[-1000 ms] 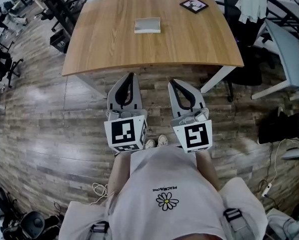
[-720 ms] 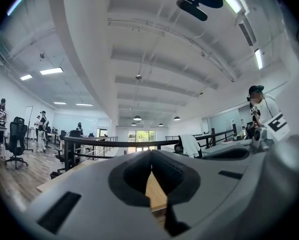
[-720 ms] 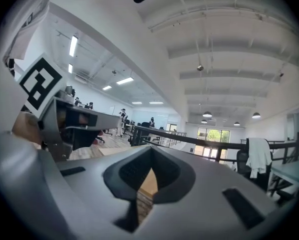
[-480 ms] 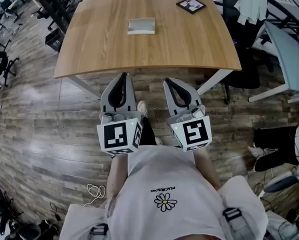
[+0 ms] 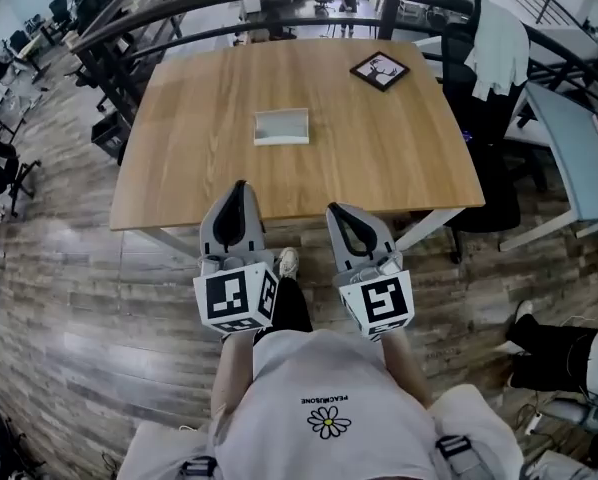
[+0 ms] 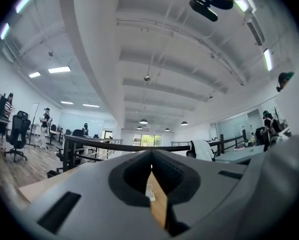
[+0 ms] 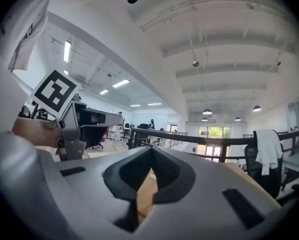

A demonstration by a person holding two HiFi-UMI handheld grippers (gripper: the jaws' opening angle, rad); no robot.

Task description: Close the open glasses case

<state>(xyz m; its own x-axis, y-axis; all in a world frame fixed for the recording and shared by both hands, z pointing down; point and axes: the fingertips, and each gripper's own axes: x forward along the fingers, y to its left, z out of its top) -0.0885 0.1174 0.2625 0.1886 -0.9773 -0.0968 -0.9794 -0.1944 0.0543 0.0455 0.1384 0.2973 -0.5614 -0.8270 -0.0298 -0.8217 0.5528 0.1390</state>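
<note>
Glasses case [image 5: 281, 127] too small; open or closed unclear.

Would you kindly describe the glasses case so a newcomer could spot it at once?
Start at the wooden table in front of the person. Near its middle lies the glasses case, a flat, pale grey rectangle. Its only neighbour on the table, a dark-framed square picture, sits at the far right corner.

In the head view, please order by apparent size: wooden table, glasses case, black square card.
1. wooden table, clearly largest.
2. glasses case and black square card look alike; I cannot rank them.
</note>
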